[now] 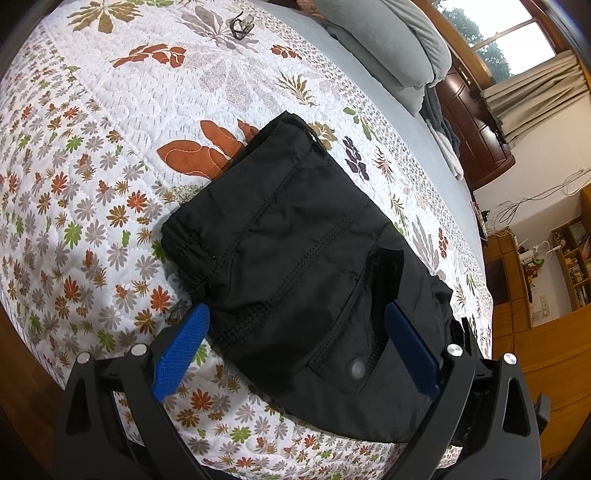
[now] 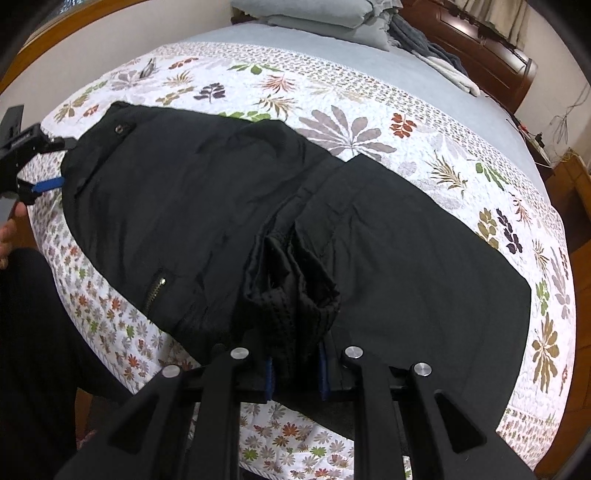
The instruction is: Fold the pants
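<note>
Black pants point(image 2: 192, 206) lie across a floral quilt point(image 2: 351, 92) on a bed, the waist end to the left and the legs doubled back to the right. My right gripper point(image 2: 295, 369) is shut on a bunched hem of the pants point(image 2: 295, 291) at the near edge. My left gripper point(image 1: 295, 328) is open, its blue fingers point(image 1: 181, 350) straddling the waist end with its pocket and snap point(image 1: 357, 367). The left gripper also shows at the left edge of the right wrist view point(image 2: 48, 184).
Grey pillows point(image 1: 399, 40) and folded blankets point(image 2: 424, 48) lie at the head of the bed. A small dark object point(image 1: 240, 24) rests on the far quilt. A wooden headboard point(image 2: 480, 48), shelves point(image 1: 569, 258) and cables stand beyond. The person's leg point(image 2: 33, 332) is at the near left.
</note>
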Motion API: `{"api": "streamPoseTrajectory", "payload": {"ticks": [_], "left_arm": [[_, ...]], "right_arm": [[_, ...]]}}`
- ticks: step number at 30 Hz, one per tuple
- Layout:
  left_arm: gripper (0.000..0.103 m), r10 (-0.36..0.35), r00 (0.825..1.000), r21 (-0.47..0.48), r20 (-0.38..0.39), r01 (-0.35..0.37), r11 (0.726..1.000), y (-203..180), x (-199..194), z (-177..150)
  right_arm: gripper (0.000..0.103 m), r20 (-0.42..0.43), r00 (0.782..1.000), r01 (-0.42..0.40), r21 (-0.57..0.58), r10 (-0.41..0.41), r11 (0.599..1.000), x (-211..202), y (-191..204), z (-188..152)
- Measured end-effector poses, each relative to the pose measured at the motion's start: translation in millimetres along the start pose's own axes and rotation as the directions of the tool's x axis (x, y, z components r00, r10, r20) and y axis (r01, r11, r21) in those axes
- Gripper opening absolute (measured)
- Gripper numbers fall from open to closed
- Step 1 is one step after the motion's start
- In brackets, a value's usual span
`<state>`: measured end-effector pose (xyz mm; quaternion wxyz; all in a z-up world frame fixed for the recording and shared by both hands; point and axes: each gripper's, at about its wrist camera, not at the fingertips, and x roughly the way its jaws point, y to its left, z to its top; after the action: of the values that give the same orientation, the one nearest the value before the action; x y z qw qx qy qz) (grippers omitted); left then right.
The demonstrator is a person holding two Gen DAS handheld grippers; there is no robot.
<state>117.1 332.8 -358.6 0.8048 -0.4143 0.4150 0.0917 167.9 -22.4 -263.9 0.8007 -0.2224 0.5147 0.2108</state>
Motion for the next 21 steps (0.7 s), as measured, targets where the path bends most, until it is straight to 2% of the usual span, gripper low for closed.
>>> {"api": "streamPoseTrajectory", "payload": {"ticks": [5,10,13,14,16,19,20,21], "left_arm": [[0.096,0.001,1.000,0.000,0.000,-0.001,1.000,-0.4,2.3,0.9],[0.096,0.002,1.000,0.000,0.005,-0.002,1.000,1.0,2.2,1.3],[0.096,0.009,1.000,0.007,0.005,-0.009,1.000,0.3,1.7,0.9],[0.096,0.009,1.000,0.007,0.005,-0.009,1.000,0.3,1.7,1.2],[0.096,0.008,1.000,0.006,0.006,-0.008,1.000,0.0,1.5,1.1],[0.096,0.006,1.000,0.006,0.004,-0.006,1.000,0.1,1.2,0.8],[0.096,0.006,1.000,0.006,0.005,-0.006,1.000,0.2,1.1,0.8],[0.096,0.006,1.000,0.004,0.005,-0.006,1.000,0.2,1.1,0.7]], "right_arm": [[0.018,-0.013,1.000,0.011,-0.015,-0.011,1.000,6.6,4.8,-1.2],[0.022,-0.035,0.999,0.030,-0.068,-0.032,0.997,16.4,15.6,-3.6],[0.032,-0.041,0.998,0.040,-0.107,-0.044,0.994,22.0,24.5,-7.1],[0.040,-0.041,0.998,0.037,-0.127,-0.043,0.991,22.6,28.0,-8.2],[0.041,-0.040,0.998,0.034,-0.137,-0.040,0.990,18.5,30.1,-9.2],[0.054,-0.050,0.994,-0.098,-0.102,0.093,0.990,-2.4,21.8,-8.9],[0.064,-0.050,0.983,-0.178,-0.060,0.175,0.982,-12.7,13.6,-8.1],[0.067,-0.038,0.973,-0.229,-0.030,0.228,0.973,-20.3,7.2,-7.6]]}}
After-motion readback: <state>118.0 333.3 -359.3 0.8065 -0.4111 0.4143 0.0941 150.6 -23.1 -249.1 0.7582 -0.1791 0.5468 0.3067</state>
